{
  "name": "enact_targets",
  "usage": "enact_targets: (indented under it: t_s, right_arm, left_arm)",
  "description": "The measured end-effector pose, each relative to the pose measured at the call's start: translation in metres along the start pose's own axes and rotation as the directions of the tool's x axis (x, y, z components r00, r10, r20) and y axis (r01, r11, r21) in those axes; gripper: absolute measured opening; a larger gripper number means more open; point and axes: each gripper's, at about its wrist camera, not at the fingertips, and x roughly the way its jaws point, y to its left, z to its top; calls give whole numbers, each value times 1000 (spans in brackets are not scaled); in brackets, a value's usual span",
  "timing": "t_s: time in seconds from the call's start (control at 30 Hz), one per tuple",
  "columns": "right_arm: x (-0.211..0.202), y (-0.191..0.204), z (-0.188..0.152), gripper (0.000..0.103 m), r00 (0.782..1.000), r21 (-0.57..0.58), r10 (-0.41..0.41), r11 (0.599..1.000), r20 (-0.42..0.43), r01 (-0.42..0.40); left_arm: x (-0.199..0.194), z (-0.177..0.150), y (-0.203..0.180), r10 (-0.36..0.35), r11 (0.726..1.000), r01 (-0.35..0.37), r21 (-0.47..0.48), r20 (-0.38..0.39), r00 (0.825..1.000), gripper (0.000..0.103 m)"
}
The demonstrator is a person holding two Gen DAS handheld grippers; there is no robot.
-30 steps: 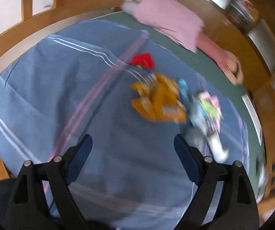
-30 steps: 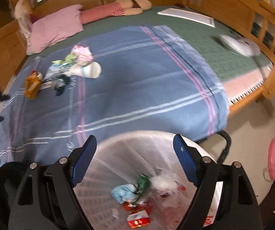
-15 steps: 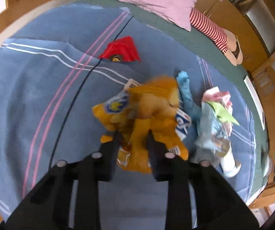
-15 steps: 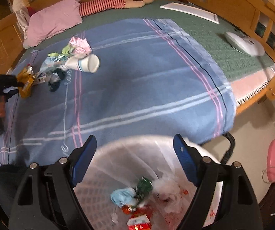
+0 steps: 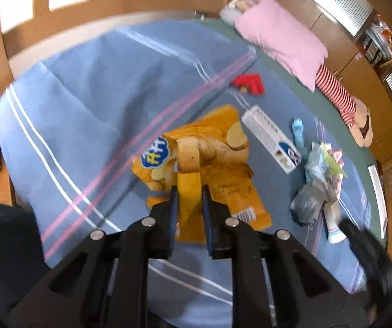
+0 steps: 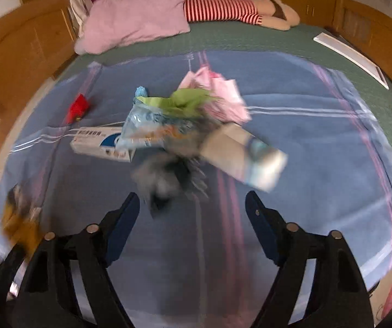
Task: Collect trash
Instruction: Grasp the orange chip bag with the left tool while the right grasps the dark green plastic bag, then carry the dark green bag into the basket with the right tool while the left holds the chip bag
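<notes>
My left gripper point(image 5: 189, 191) is shut on an orange chip bag point(image 5: 212, 147), whose crumpled lower edge is pinched between the pads above the blue blanket point(image 5: 86, 95). Beyond the bag lie a white carton point(image 5: 271, 139), a red wrapper point(image 5: 247, 83) and a heap of plastic bags point(image 5: 319, 180). My right gripper point(image 6: 192, 201) hangs over the blanket with its jaws wide and closing, nothing between them. Just ahead of it are a dark grey wrapper point(image 6: 165, 177), a paper cup point(image 6: 245, 158) on its side, a clear bag point(image 6: 152, 125), green and pink papers point(image 6: 220, 93) and the carton point(image 6: 97, 142).
A pink pillow point(image 6: 135, 19) and a striped plush toy point(image 6: 239, 8) lie at the head of the bed on the green sheet point(image 6: 278, 41). A wooden bed frame point(image 5: 72, 19) rings the mattress. A flat white panel point(image 6: 351, 57) rests at the far right edge.
My left gripper closed on the chip bag and pulled back with it. My right gripper swung from above the white bin to over the bed, close to the trash heap; the bin has left view.
</notes>
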Motion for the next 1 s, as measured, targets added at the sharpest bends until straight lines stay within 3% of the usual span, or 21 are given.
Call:
enact_targets:
  t_s: [0.13, 0.17, 0.2, 0.23, 0.3, 0.4, 0.47, 0.57, 0.6, 0.67, 0.7, 0.8, 0.9, 1.0]
  right_arm:
    - [61, 4, 14, 69, 985, 171, 103, 982, -136, -79]
    - [67, 3, 13, 63, 977, 216, 161, 968, -140, -128]
    - [70, 4, 11, 44, 963, 246, 229, 950, -140, -190]
    - [66, 8, 11, 44, 965, 232, 223, 954, -138, -188]
    - [50, 19, 10, 42, 978, 130, 172, 979, -120, -156]
    - [15, 34, 3, 42, 996, -114, -2, 993, -86, -8]
    - [0, 32, -4, 42, 993, -221, -81, 974, -89, 60]
    - [-14, 23, -22, 44, 969, -395, -234, 900, -74, 187]
    - [-16, 19, -29, 46, 966, -433, -245, 882, -87, 185]
    - [-26, -1, -39, 52, 980, -409, -115, 912, -161, 40]
    - [-31, -11, -39, 60, 983, -365, -56, 931, -175, -12]
    - [-46, -55, -32, 63, 974, -104, 162, 978, -159, -179]
    - [-43, -80, -31, 64, 967, 63, 217, 976, -132, -211]
    - [-33, -78, -37, 63, 968, 92, 206, 977, -145, -194]
  left_arm:
    - [5, 1, 3, 6, 1000, -6, -10, -4, 1000, 18]
    - [6, 2, 1, 11, 1000, -11, -5, -7, 1000, 18]
    - [9, 3, -1, 16, 1000, -16, 2, -8, 1000, 18]
    - [10, 3, -3, 19, 1000, -19, 9, -8, 1000, 18]
    - [10, 3, -5, 18, 1000, -18, 20, -9, 1000, 18]
    - [13, 2, -6, -4, 1000, 5, 24, -27, 1000, 18]
    - [12, 0, -10, -16, 999, 17, 49, -29, 999, 18]
    - [12, -3, -18, -39, 995, 43, 92, -44, 998, 18]
    - [13, -4, -20, -46, 994, 50, 102, -48, 998, 18]
    - [12, -6, -25, -48, 990, 54, 131, -49, 998, 18]
    - [12, -7, -27, -50, 988, 56, 142, -48, 998, 18]
    - [13, -8, -29, -54, 986, 61, 152, -50, 997, 18]
    - [9, -10, -35, -38, 982, 41, 186, -22, 999, 18]
    - [3, -12, -41, -18, 973, 12, 228, 25, 1000, 18]
